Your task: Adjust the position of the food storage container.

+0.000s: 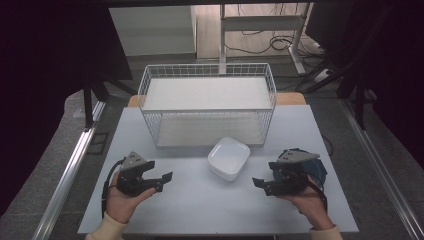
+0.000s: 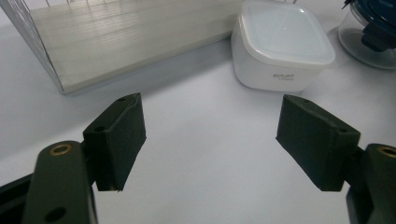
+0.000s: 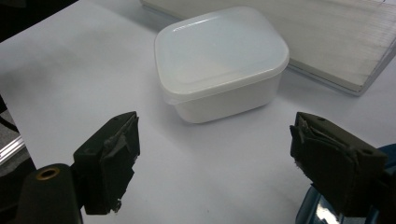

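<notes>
A white lidded plastic box (image 1: 229, 158) sits on the white table (image 1: 200, 200), just in front of a white wire rack (image 1: 207, 104). My left gripper (image 1: 162, 181) rests low at the left, jaws open and empty, facing the box (image 2: 282, 44). Right of the box, my right gripper (image 1: 261, 185) is also held open, with nothing between its pads; the box (image 3: 219, 60) lies a short way ahead of it. A dark blue lidded container (image 1: 312, 165) stands behind the right hand, partly hidden by the gripper.
The wire rack has a wooden lower shelf (image 2: 126, 32) and an upper shelf (image 1: 207, 92). The blue container's clear base (image 2: 369, 35) stands beside the box. Metal rails (image 1: 70, 170) run along both sides of the table.
</notes>
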The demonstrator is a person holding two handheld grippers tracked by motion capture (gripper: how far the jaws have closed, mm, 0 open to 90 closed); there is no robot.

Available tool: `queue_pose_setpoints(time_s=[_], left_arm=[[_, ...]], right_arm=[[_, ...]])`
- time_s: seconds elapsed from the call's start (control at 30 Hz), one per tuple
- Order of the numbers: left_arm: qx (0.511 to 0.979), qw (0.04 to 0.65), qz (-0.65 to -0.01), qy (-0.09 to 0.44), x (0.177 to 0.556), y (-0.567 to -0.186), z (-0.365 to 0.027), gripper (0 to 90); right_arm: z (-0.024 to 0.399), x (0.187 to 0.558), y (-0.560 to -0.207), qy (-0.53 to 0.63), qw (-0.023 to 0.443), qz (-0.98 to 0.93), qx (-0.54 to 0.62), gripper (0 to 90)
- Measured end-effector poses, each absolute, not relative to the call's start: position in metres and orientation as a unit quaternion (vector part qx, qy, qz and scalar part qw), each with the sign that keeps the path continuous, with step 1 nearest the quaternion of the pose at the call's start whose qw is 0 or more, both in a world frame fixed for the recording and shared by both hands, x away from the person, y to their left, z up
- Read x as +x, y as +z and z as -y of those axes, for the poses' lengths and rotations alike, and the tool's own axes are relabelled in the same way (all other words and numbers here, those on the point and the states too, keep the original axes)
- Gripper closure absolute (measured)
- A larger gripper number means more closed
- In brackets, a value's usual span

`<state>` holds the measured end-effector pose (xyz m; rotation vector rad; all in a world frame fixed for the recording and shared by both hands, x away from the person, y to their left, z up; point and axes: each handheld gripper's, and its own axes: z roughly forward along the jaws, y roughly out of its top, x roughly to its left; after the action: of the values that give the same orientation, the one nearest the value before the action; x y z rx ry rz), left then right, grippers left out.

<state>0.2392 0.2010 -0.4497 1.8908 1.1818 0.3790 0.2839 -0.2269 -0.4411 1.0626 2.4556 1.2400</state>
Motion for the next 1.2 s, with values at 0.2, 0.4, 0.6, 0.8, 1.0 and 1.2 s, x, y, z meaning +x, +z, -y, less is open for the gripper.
queue_pose_setpoints(time_s=[0.2, 0.4, 0.6, 0.8, 1.0, 1.2], left_arm=[[0.756, 0.426, -0.473, 0.151, 0.238, -0.447, -0.201, 22.6], [0.76, 0.42, -0.475, 0.141, 0.239, -0.45, -0.198, 22.4], [0.766, 0.413, -0.474, 0.135, 0.241, -0.453, -0.197, 22.2], [0.767, 0.411, -0.475, 0.133, 0.242, -0.455, -0.197, 22.1], [0.768, 0.408, -0.476, 0.132, 0.243, -0.456, -0.197, 22.0], [0.77, 0.406, -0.475, 0.131, 0.243, -0.457, -0.196, 21.9]], right_arm=[[0.227, 0.284, -0.44, 0.42, 0.095, -0.828, 0.359, 17.4], [0.228, 0.285, -0.439, 0.422, 0.091, -0.826, 0.361, 18.5], [0.228, 0.288, -0.435, 0.422, 0.095, -0.826, 0.362, 20.3], [0.232, 0.29, -0.43, 0.415, 0.098, -0.828, 0.363, 22.7], [0.242, 0.292, -0.424, 0.415, 0.104, -0.824, 0.372, 25.3], [0.249, 0.298, -0.419, 0.413, 0.106, -0.822, 0.378, 29.2]])
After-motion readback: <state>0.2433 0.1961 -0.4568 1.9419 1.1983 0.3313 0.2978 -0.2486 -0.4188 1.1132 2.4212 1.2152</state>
